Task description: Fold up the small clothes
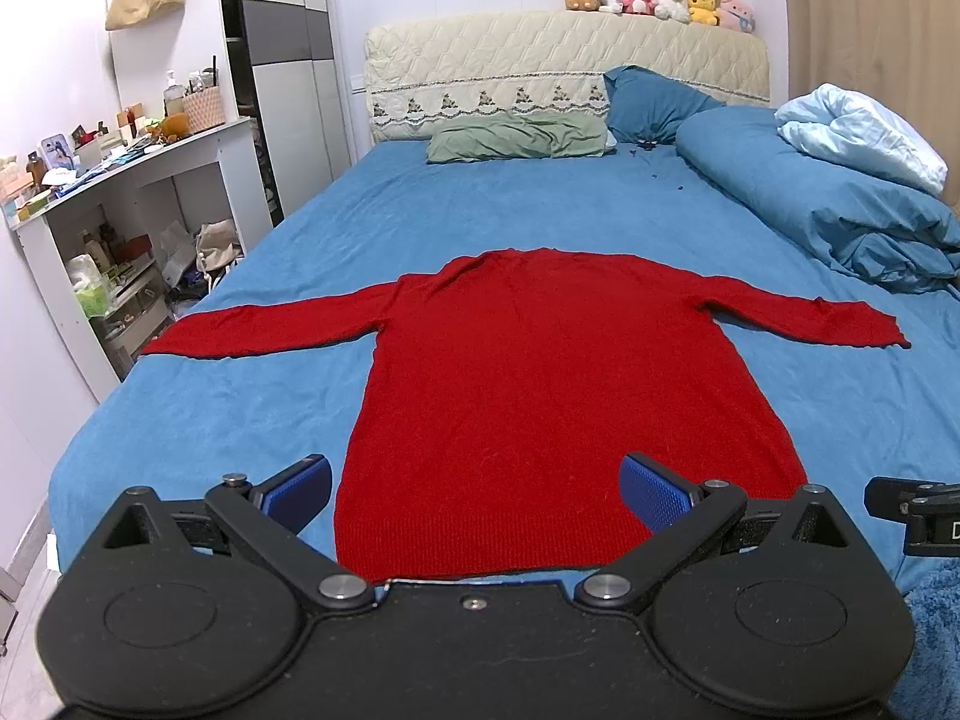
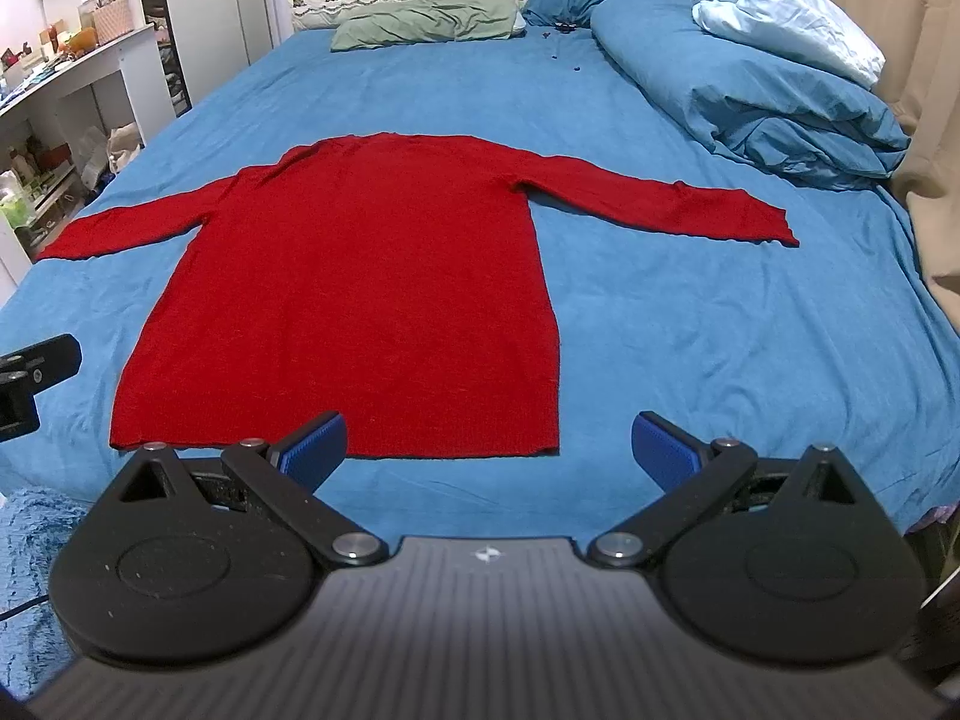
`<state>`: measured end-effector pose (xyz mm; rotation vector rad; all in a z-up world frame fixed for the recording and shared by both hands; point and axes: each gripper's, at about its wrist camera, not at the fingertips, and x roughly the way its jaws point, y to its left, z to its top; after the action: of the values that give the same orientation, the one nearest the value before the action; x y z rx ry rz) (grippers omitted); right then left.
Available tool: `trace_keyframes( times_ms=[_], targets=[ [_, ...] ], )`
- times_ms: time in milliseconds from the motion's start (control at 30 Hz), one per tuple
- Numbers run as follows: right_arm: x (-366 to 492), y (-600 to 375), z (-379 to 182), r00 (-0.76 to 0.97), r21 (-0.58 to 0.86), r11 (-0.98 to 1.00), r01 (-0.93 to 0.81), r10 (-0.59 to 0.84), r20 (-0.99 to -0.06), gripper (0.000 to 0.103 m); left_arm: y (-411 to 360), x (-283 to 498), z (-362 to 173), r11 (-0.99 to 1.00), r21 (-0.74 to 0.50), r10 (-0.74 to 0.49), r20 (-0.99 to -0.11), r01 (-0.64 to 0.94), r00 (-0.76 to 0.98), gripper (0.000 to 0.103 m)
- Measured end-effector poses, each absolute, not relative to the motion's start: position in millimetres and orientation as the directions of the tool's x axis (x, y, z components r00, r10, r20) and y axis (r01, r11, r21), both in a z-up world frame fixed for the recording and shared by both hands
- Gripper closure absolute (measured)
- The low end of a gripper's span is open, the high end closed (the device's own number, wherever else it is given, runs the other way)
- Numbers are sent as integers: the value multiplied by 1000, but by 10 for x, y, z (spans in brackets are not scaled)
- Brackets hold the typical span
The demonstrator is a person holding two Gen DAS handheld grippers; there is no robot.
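A red long-sleeved sweater lies flat on the blue bed, sleeves spread out to both sides, hem toward me. It also shows in the right wrist view. My left gripper is open and empty, hovering over the hem's left half. My right gripper is open and empty, just in front of the hem's right corner. The right gripper's edge shows at the far right of the left wrist view. The left gripper's edge shows at the far left of the right wrist view.
A rolled blue duvet with a light blue blanket lies along the bed's right side. A green pillow and a blue pillow lie at the headboard. A cluttered white desk stands left of the bed. A curtain hangs at right.
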<state>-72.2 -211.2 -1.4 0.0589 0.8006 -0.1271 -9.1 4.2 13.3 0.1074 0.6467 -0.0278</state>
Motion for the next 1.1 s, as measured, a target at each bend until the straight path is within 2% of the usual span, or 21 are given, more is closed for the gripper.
trace_keyframes(
  times_ms=[1100],
  targets=[
    [-723,-2095,4,690,8,991,132,-86,-719,0,38,-95,147,994,88,8,-599,56,800,0]
  ],
)
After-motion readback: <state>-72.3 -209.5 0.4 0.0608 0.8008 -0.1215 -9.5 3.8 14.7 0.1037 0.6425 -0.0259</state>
